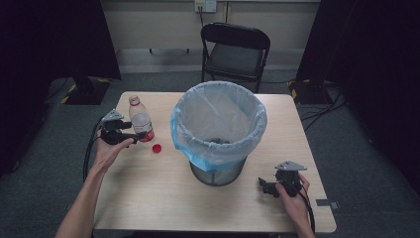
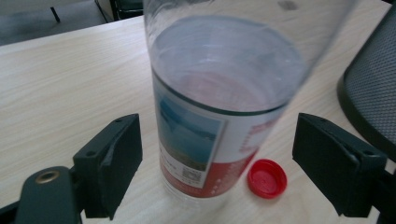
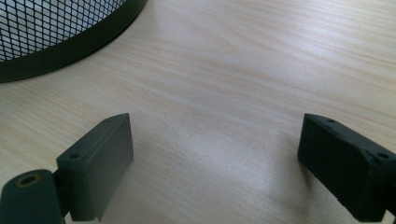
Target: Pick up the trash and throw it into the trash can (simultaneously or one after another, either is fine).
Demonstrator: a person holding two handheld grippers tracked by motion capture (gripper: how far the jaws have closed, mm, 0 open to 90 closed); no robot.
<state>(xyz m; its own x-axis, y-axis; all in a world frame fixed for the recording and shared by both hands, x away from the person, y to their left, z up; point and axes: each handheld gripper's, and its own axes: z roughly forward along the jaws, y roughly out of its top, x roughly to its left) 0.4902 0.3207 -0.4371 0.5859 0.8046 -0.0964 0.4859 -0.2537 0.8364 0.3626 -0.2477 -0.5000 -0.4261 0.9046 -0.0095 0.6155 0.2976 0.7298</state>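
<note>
A clear plastic bottle [image 1: 140, 119] with a red and white label stands upright and uncapped on the left of the wooden table [image 1: 148, 188]. In the left gripper view the bottle [image 2: 210, 116] rises between the jaws, with gaps on both sides. My left gripper [image 1: 137, 135] is open around it. The red cap [image 1: 157, 148] lies on the table just right of the bottle, and the cap [image 2: 266, 178] sits beside the bottle's base. My right gripper [image 1: 262, 187] rests open low over the table near the front right, with bare wood between its jaws.
A black mesh bin [image 1: 218, 171] lined with a blue bag [image 1: 218, 124] stands mid-table; its mesh wall [image 3: 51, 28] is close to my right gripper. A black folding chair [image 1: 234, 54] stands beyond the table's far edge. Dark curtains flank both sides.
</note>
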